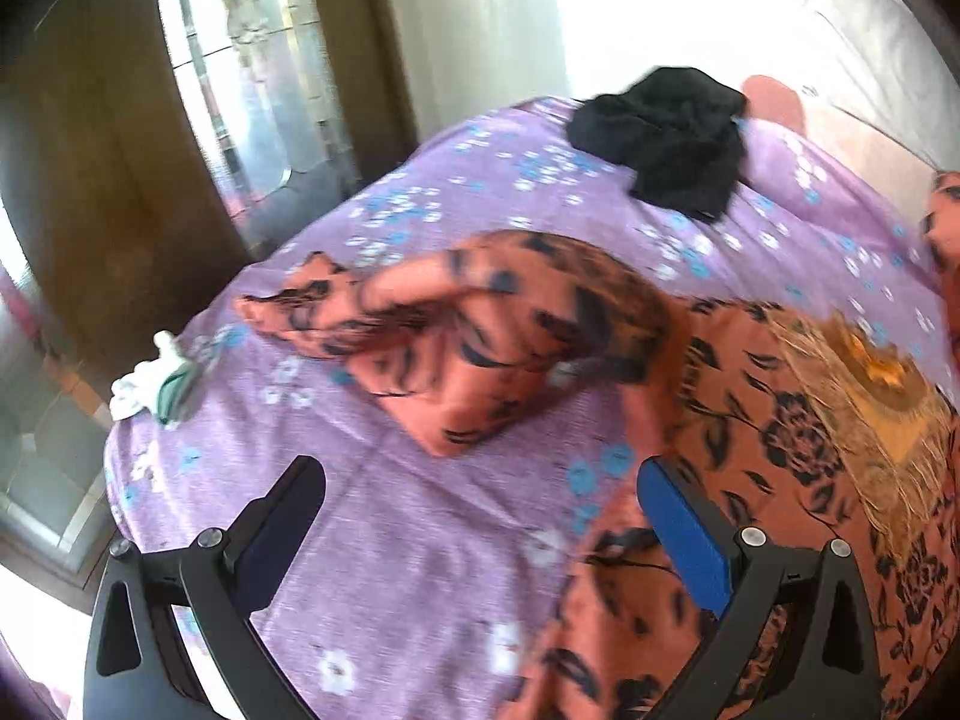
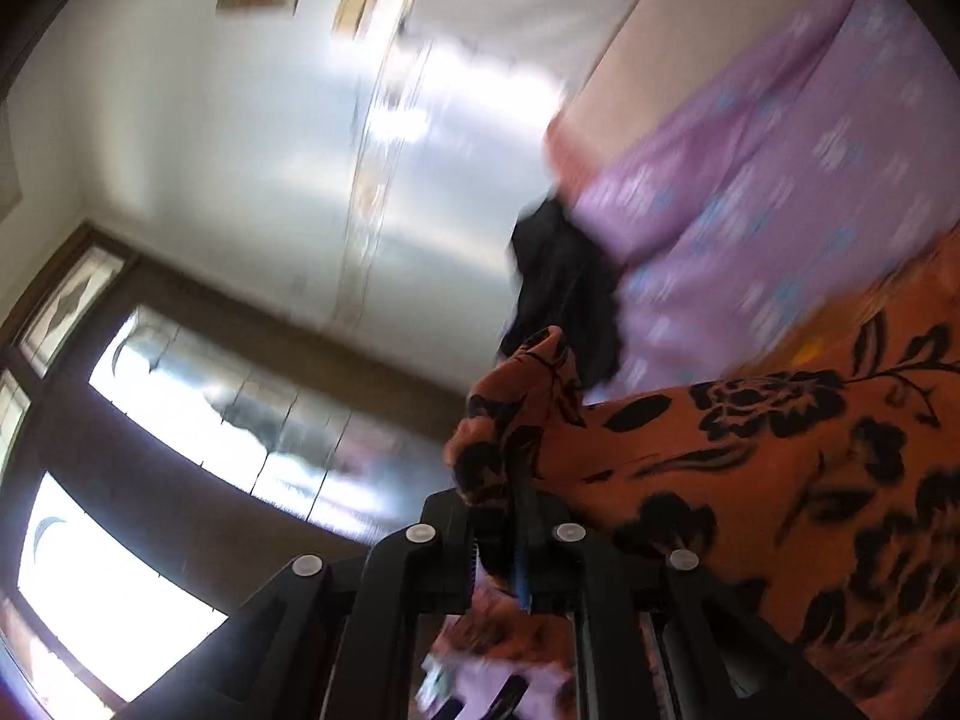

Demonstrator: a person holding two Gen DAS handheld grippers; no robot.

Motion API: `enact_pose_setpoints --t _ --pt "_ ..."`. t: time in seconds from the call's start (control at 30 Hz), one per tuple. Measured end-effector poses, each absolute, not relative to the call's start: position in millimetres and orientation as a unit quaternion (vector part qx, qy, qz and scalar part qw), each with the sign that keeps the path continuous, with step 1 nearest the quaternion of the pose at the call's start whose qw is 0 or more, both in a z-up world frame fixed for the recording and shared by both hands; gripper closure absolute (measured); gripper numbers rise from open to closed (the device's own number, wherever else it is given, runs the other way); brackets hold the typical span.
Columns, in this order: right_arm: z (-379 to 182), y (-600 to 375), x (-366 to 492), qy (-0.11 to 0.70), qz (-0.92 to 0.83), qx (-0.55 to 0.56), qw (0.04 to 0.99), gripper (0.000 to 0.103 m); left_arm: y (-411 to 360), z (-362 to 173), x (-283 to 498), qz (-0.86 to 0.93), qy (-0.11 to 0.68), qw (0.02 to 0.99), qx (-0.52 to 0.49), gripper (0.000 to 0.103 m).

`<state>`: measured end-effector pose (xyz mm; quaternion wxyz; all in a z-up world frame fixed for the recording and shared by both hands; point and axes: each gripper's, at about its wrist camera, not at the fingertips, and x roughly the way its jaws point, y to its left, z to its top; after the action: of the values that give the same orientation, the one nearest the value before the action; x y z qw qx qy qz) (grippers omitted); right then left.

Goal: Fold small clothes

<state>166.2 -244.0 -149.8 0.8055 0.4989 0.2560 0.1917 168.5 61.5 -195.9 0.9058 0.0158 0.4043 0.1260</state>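
right gripper clamping orange floral garment

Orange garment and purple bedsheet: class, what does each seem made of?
Orange garment: probably thin, soft woven cloth, matte; it drapes and creases, printed with black flowers. Purple bedsheet: likely cotton-type weave, matte, with a fine heathered texture and blue-white flower print.
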Motion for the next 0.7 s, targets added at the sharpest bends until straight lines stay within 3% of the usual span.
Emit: enact_pose_setpoints --t 0.03,0.07,0.1,0.3,0.43,0.5,0.7 --pt "-153 -231 171 0.273 0.208 0.496 0.797 0.064 68 -195 168 0.134 0.402 0.906 0.010 0.000" --pt "-155 -223 172 0.277 0.226 0.500 0.789 0.020 71 -194 167 0.138 0.401 0.905 0.006 0.000" --pt "-158 -217 166 0.261 0.240 0.508 0.784 0.004 76 -193 166 0.143 0.400 0.905 -0.002 0.000" --pt "-143 -231 140 0.224 0.221 0.478 0.820 0.004 78 -190 164 0.148 0.382 0.912 -0.011 0.000" --pt "-148 -271 126 0.273 0.090 0.420 0.861 0.009 66 -196 170 0.135 0.397 0.908 0.002 0.000" --pt "-163 -284 125 0.323 0.037 0.388 0.863 0.030 68 -198 175 0.141 0.408 0.902 -0.001 0.000" --pt "-241 -291 146 0.482 -0.062 0.275 0.830 0.041 124 -192 182 0.208 0.397 0.891 -0.069 0.000"
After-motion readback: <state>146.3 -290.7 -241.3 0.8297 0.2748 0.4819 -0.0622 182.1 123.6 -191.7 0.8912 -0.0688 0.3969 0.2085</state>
